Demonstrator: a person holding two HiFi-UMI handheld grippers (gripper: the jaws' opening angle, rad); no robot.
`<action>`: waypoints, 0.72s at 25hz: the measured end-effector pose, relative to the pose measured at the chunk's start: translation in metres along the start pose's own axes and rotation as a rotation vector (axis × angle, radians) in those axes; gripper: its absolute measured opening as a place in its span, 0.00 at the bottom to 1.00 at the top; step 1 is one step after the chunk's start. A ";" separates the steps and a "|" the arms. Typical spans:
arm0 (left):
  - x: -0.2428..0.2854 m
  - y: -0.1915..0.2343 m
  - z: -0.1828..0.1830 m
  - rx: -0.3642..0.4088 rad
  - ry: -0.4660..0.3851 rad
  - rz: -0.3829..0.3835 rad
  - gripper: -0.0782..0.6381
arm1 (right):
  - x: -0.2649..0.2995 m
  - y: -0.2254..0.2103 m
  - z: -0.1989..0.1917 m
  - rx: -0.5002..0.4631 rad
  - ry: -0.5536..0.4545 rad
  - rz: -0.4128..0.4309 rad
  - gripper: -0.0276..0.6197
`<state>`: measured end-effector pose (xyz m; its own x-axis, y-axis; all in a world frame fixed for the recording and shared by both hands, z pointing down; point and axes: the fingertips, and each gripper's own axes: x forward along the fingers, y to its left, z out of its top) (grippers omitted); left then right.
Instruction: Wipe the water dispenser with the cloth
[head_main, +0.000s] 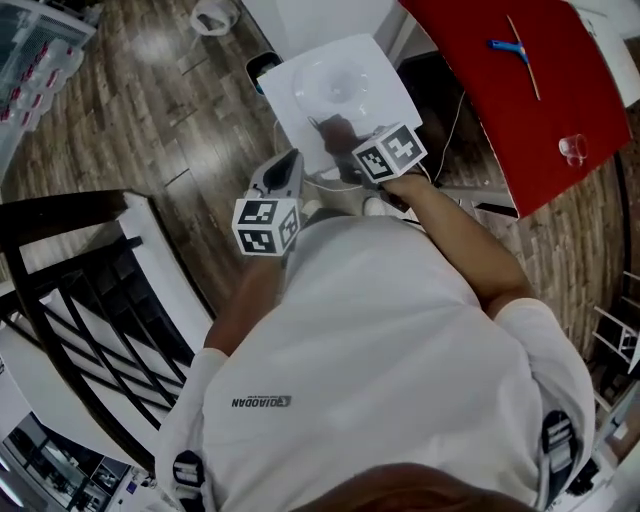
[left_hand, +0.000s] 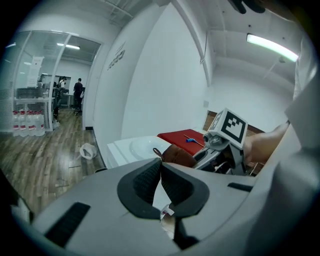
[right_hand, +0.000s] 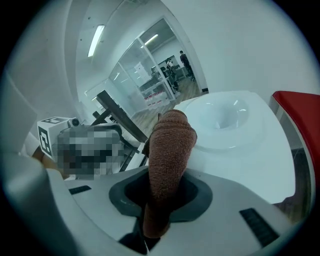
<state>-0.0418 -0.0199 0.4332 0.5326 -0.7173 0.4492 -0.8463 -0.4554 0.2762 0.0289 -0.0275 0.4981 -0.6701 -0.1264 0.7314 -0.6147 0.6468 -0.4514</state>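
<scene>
Head view first: my right gripper (head_main: 338, 135) reaches out over the near part of the dispenser (head_main: 345, 70), a white top with a round dish sunk into it. My left gripper (head_main: 285, 172) sits just to the left of it and nearer to me, off the near-left edge of that top.

Right gripper view now: the jaws are clamped on the cloth (right_hand: 170, 150), a brown towelling roll that fills the gap and stands up well past the tips. Beyond it lies the dispenser's dish, a little to the right. From the head view the cloth (head_main: 335, 128) shows as a dark patch over the white top; whether it is actually pressing on the surface I cannot tell.

Left gripper view: my jaws are pressed together at the tips with nothing held between the pads. Past them I can see the cloth's brown end, with the right gripper's marker cube (left_hand: 227, 127) to the right and the dispenser's top further off to the left.

Around the scene: a red table (head_main: 560, 110) stands right of the dispenser, with a blue tool (head_main: 510, 47) at its far end. A black frame (head_main: 80, 300) is on my left, over the wooden floor (head_main: 150, 110), and a white bag (head_main: 213, 15) lies on the far floor.
</scene>
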 end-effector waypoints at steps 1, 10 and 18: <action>0.002 -0.005 0.000 -0.005 -0.006 0.010 0.11 | -0.006 -0.007 -0.002 0.002 -0.002 -0.001 0.15; 0.018 -0.044 0.000 -0.085 -0.052 0.112 0.11 | -0.058 -0.083 -0.018 0.062 -0.013 -0.027 0.15; 0.016 -0.062 -0.007 -0.099 -0.071 0.193 0.11 | -0.089 -0.138 -0.028 0.124 -0.054 -0.047 0.15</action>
<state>0.0196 0.0009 0.4294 0.3572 -0.8231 0.4415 -0.9271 -0.2548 0.2750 0.1853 -0.0849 0.5096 -0.6586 -0.1971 0.7262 -0.6907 0.5413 -0.4794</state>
